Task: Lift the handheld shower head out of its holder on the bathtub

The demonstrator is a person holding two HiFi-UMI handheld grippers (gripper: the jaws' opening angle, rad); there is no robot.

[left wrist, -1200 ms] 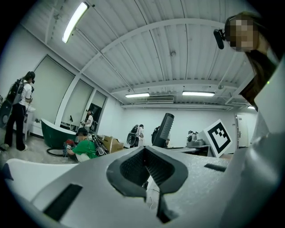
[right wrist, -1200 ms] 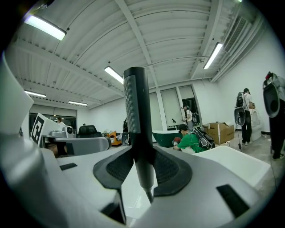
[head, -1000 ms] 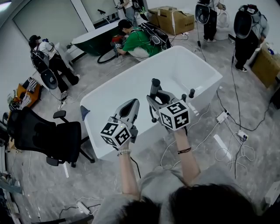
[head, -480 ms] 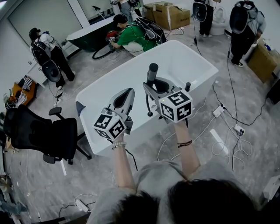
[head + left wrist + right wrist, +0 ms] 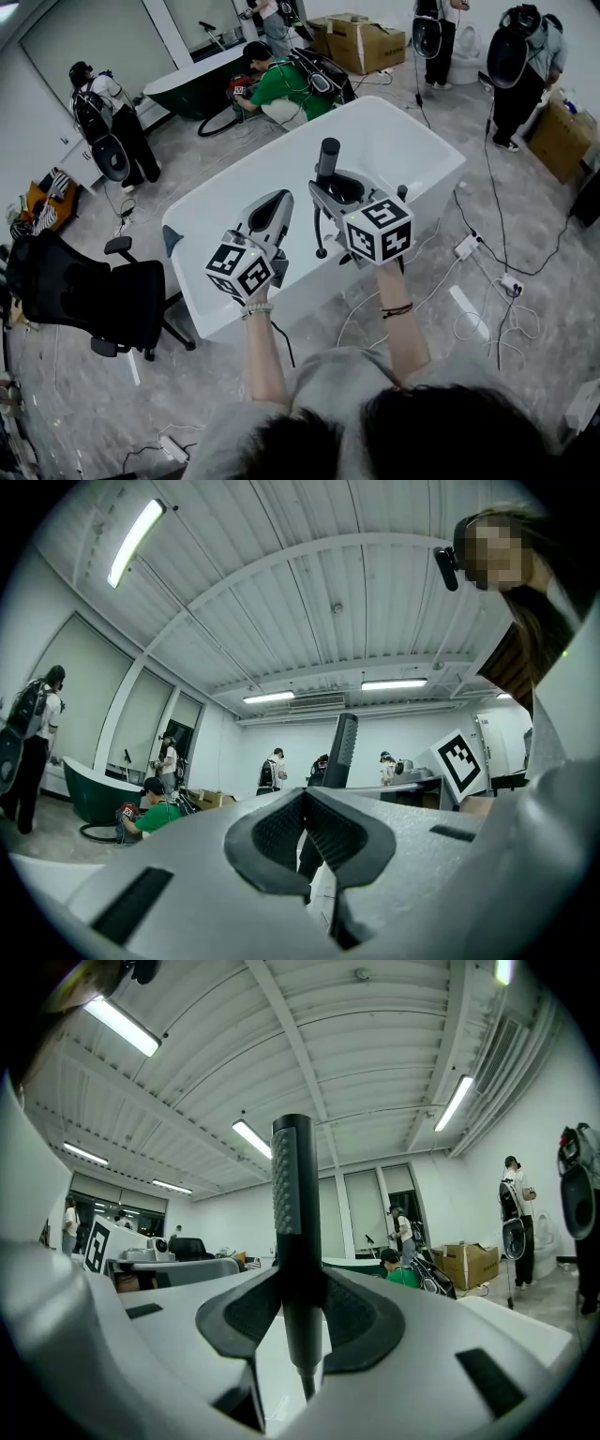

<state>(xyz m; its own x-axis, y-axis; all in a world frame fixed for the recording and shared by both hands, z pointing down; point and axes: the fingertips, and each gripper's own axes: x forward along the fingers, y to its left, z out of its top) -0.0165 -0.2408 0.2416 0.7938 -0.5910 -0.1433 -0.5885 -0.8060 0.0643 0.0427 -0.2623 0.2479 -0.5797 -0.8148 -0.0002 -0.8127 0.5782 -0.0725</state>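
Shower head [image 5: 328, 153] in right claw [image 5: 330, 187], over bathtub [image 5: 441, 150] (chair [image 5: 94, 291] nearby).

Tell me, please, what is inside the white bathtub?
The bathtub shows bare white basin at its far end; the left gripper, right gripper and shower head cover the near part.

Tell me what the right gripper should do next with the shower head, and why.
Probably lift it a little higher, straight up. The right gripper is clamped on the upright shower head, and in the head view its lower tip shows close to the rim of the bathtub, near the black fittings.
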